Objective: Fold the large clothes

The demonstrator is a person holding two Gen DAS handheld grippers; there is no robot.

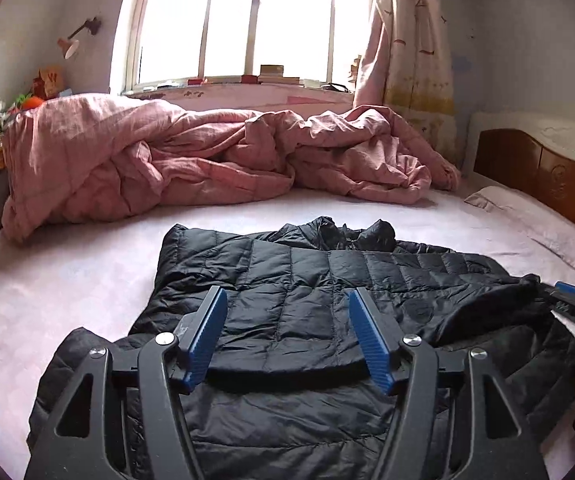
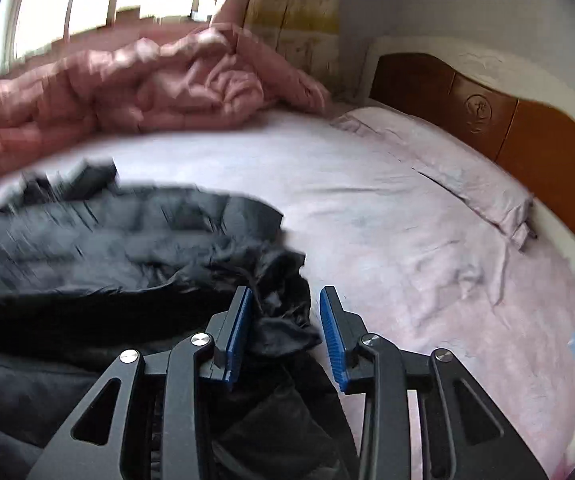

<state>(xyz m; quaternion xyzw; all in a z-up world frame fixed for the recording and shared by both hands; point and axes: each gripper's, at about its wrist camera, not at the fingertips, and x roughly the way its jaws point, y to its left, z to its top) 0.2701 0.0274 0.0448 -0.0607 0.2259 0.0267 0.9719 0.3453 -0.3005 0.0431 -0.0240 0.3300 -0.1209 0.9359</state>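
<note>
Jacket [image 1: 307, 300] spread on bed [image 1: 67, 280] for folding; left tongs [image 1: 287, 336] held parted above; right tongs [image 2: 285, 332] parted, sleeve edge unpinched.

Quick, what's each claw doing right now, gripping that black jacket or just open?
Left claw: open above the black jacket, holding nothing.
Right claw: open, a jacket fold lying loose between its pads.

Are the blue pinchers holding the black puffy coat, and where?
Neither grips it. The left gripper hangs open above the black jacket. The right gripper is open too, with a loose fold of the jacket's edge between its pads.
</note>
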